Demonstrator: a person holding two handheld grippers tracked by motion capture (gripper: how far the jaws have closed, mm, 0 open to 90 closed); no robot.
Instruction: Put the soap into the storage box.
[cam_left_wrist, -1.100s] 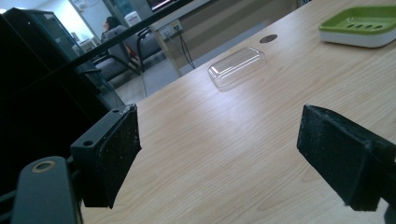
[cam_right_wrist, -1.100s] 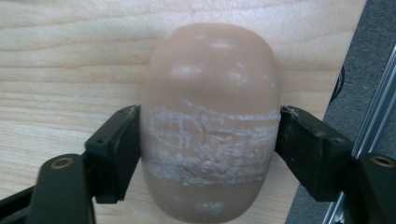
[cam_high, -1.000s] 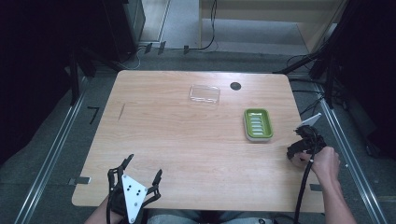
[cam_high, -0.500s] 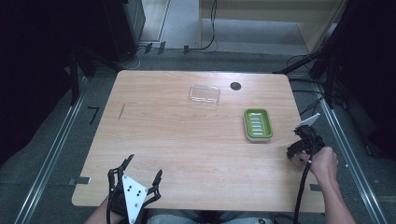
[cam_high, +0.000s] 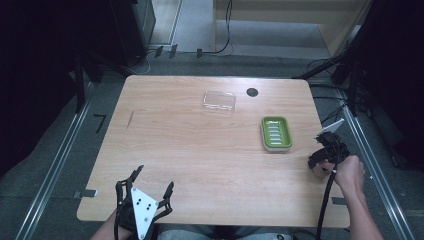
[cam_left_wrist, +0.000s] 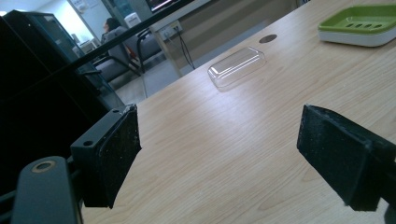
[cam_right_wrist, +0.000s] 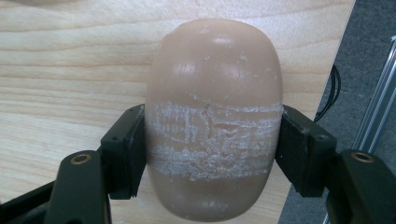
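Right gripper (cam_right_wrist: 212, 144) clamped on the smooth beige oval bar of soap (cam_right_wrist: 214, 116), jaws having just been closing, pads now pressing both long sides across the scuffed white band around its middle. Soap lying on the light wooden table (cam_high: 200, 150) near the right edge, seen under the right hand (cam_high: 347, 172) in the high view, just short of the green rectangular plastic soap dish with slotted floor (cam_high: 276, 132). Left gripper (cam_high: 144, 192) parked at the near left corner, jaws wide apart with nothing between the black pads (cam_left_wrist: 116, 154), pointing across the table toward the clear plastic rectangular lid (cam_left_wrist: 237, 66) lying well beyond. Small dark round hole (cam_high: 252, 92) in the tabletop just beside that lid. Step in hand, by the look of it: grasp made, lift not yet begun. Next move likely calls for a straight lift off the wood, short carry over to the dish, lowering flat into the tray before releasing. Worth watching: slick rounded soap, narrow contact band, so risk of squirting out under squeeze or rotating in the pads; firm but steady grip, no jerks
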